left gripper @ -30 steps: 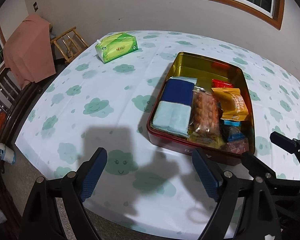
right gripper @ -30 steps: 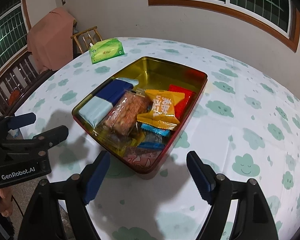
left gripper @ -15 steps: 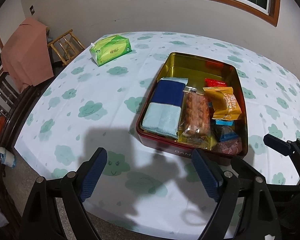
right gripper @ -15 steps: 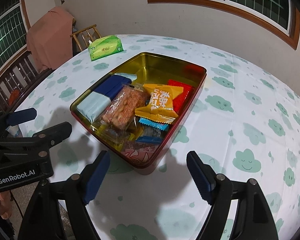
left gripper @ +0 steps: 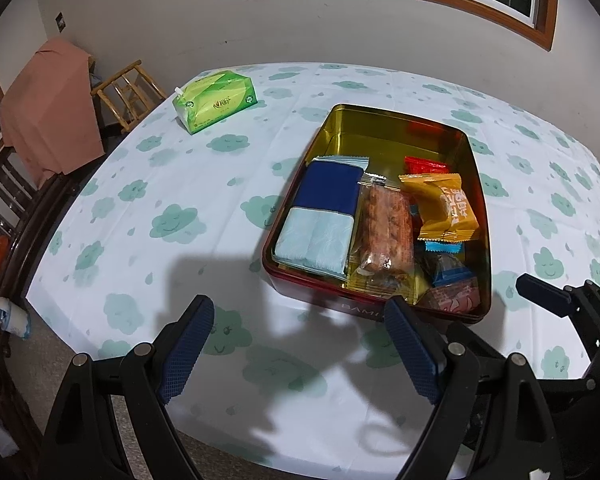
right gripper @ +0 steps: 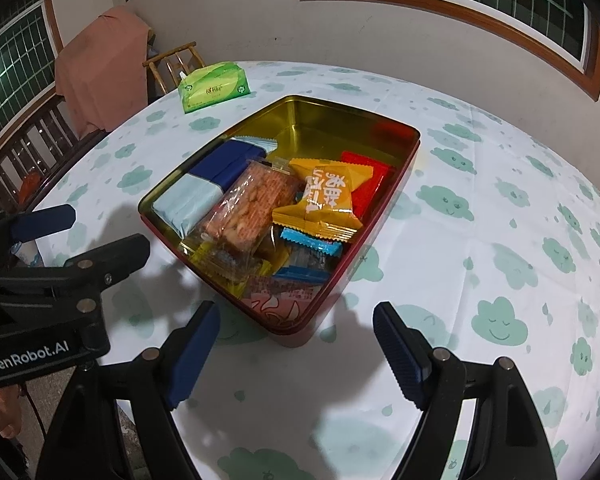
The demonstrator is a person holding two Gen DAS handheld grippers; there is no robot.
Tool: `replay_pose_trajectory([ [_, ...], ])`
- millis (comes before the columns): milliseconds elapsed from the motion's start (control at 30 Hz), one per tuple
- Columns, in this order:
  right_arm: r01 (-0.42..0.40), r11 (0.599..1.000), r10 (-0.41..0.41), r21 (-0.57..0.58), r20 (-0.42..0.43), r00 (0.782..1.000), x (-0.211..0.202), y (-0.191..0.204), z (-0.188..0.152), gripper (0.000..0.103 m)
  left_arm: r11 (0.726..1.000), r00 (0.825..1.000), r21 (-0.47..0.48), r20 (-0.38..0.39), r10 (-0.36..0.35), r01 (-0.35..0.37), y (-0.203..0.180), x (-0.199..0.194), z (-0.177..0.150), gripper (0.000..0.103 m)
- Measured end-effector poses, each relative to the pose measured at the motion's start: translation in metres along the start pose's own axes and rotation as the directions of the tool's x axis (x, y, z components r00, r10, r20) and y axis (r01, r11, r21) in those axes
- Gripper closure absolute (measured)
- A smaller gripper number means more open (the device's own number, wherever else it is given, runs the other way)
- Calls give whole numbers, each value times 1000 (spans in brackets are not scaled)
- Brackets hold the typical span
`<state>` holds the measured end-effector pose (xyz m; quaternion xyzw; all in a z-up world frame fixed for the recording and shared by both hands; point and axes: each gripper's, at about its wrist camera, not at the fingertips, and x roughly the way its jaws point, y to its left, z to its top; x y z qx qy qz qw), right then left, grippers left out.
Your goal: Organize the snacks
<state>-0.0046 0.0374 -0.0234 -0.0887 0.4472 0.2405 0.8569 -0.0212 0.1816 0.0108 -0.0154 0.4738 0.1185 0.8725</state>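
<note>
Near edge, bottom of both frames: we note left gripper (left gripper: 300, 344) and right gripper (right gripper: 296, 354) with jaws spread wide, nothing between them, hovering over the tablecloth (right gripper: 500, 240). Just beyond the right gripper, frame centre, sits the tin (right gripper: 412, 152) holding the snacks (right gripper: 320, 200); its long axis runs toward upper right. In the left view it lies right of centre, so we judge the right hand nearer. Farthest, upper left: tissue pack (right gripper: 214, 86).
</note>
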Motion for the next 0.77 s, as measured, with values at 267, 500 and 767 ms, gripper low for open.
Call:
replay_pose_trajectory([
  [267, -2, 1000, 2, 2, -9, 1000, 3, -1, 0, 22, 1000, 1000, -6, -11, -13, 13, -1, 5, 3, 18],
  [500, -4, 1000, 5, 6, -12, 1000, 5, -2, 0, 22, 1000, 1000, -9, -25, -10, 10, 0, 10, 2, 18],
  [767, -7, 1000, 7, 9, -16, 1000, 6, -4, 0, 22, 1000, 1000, 9, -19, -15, 15, -2, 10, -1, 18],
])
